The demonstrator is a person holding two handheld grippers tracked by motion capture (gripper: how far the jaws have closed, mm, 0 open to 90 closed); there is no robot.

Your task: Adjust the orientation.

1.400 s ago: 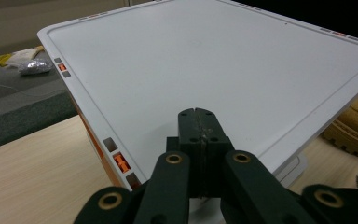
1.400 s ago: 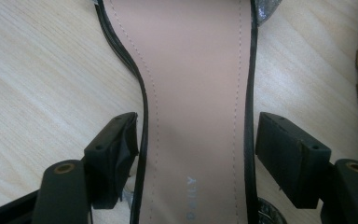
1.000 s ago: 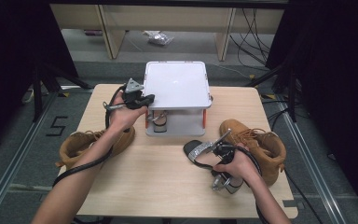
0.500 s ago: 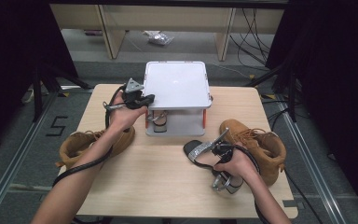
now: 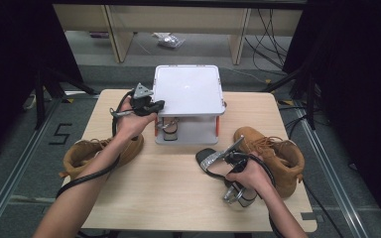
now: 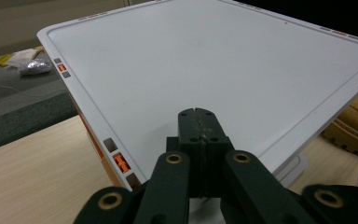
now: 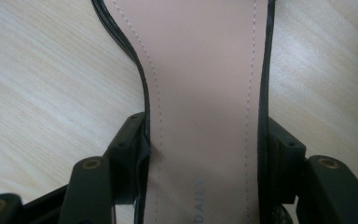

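A black heeled sandal [image 5: 207, 159] with a pale pink insole [image 7: 200, 84] and a glittery silver heel [image 5: 238, 194] is held just above the table, in front of the right boot. My right gripper [image 5: 225, 162] is shut on it, one jaw on each side of the sole's narrow waist [image 7: 205, 144]. My left gripper [image 5: 151, 105] hovers at the front left corner of the white two-level shoe rack [image 5: 188, 89]. Its jaws are pressed together with nothing between them [image 6: 199, 123], just over the rack's top panel [image 6: 214, 60]. A second sandal [image 5: 170, 128] rests on the rack's lower shelf.
One tan lace-up boot [image 5: 87, 154] lies at the table's left edge under the left forearm. The other boot [image 5: 275, 151] stands at the right, close behind the right hand. Cables trail from both grippers. Bare wooden tabletop [image 5: 168, 188] lies between the arms.
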